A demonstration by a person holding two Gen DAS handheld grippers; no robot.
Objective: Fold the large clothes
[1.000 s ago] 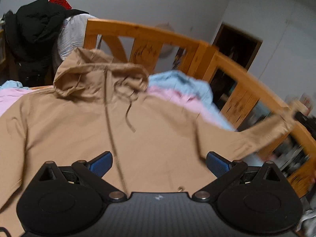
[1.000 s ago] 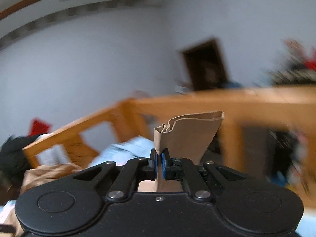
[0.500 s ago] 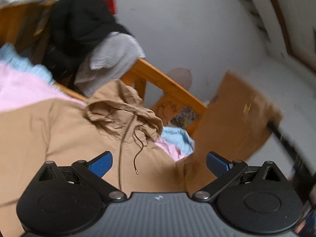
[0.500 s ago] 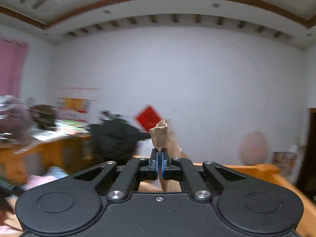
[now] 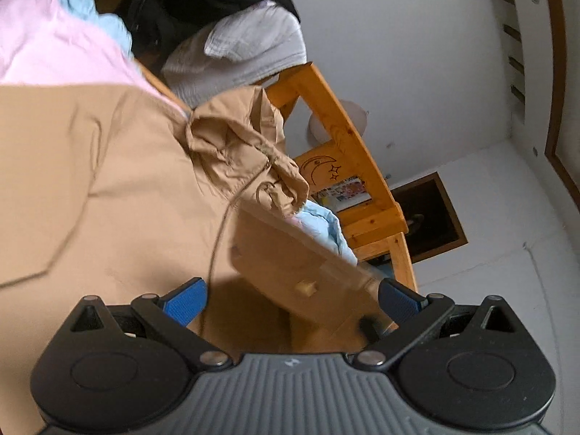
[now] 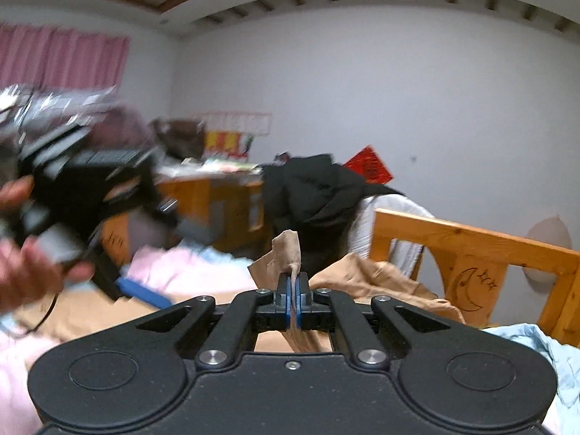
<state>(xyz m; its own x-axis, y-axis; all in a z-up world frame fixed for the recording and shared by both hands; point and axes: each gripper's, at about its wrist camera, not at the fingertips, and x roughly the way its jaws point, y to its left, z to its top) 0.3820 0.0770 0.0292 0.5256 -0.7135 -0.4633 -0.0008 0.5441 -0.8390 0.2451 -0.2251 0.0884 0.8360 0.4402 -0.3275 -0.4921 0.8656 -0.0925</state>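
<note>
Jacket (image 5: 108, 188) flat on bed, sleeve (image 5: 304, 264) swung over chest. Right tongs (image 6: 292, 299) clamped on cuff (image 6: 288, 253); left tongs (image 5: 291, 295) apart, empty. Risk — thin pinch slips, sleeve lands skewed, bunching near hood (image 5: 246, 152).

soft even indoor light — fisheye-bent edges, motion blur at left of right-wrist view
</note>
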